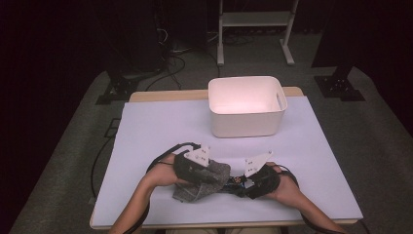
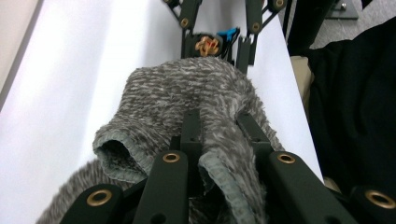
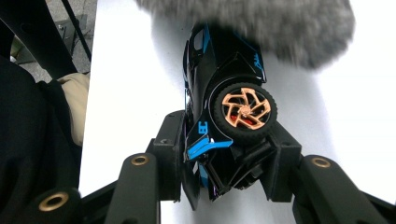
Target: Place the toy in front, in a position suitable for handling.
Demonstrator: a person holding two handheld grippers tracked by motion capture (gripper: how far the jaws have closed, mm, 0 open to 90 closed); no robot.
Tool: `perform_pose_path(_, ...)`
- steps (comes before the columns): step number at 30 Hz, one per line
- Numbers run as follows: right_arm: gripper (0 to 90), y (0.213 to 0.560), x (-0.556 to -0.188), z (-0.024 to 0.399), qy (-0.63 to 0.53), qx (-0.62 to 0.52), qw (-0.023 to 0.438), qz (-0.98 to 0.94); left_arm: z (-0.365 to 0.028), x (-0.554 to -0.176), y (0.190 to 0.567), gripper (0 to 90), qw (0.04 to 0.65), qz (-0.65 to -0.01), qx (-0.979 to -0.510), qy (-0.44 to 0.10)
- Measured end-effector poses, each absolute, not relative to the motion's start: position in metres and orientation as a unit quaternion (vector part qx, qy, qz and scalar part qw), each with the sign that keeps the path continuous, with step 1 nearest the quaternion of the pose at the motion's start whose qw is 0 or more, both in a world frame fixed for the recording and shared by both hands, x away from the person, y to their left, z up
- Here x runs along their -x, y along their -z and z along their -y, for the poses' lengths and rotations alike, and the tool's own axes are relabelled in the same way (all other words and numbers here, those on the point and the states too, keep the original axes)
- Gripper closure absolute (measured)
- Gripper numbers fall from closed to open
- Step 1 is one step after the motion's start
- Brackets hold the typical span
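A grey fuzzy sock [image 1: 207, 184] lies on the white tabletop near the front edge. My left gripper [image 1: 214, 178] comes in from the left and is shut on its cuff. In the left gripper view the ribbed cuff [image 2: 219, 172] runs between the two black jaws, and the sock [image 2: 187, 98] bulges ahead of them. My right gripper [image 1: 239, 182] faces it from the right, shut on a black and blue toy car [image 3: 219, 70] lying on its side, copper wheel [image 3: 243, 109] up. The car's far end reaches the sock [image 3: 261, 28], which hides its tip.
A white plastic bin [image 1: 246, 127] stands empty at the back middle of the table. The white sheet [image 1: 160, 126] covers the tabletop. A person's dark-clothed lap shows at the table's front edge [image 2: 355, 116]. Cables and a metal stand sit on the floor behind.
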State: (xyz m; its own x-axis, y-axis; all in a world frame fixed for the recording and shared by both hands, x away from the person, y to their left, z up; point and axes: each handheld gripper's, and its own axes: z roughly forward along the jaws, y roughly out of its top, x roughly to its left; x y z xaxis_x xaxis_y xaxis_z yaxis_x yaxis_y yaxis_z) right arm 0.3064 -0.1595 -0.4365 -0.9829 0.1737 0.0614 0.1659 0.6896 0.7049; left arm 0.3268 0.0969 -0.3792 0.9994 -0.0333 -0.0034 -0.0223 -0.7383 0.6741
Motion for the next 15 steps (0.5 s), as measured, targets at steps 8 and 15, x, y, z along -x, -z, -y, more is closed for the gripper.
perform_pose_path(8, 56.1, 0.436, -0.307, 0.159, -0.383, -0.094, 0.002, -0.919, -0.127, -0.328, 0.378, 75.7, 0.362, -0.017, -0.932, -0.003)
perform_pose_path(15, 56.1, 0.436, -0.308, 0.159, -0.380, -0.091, 0.001, -0.920, -0.137, -0.328, 0.385, 75.7, 0.365, -0.034, -0.930, 0.007)
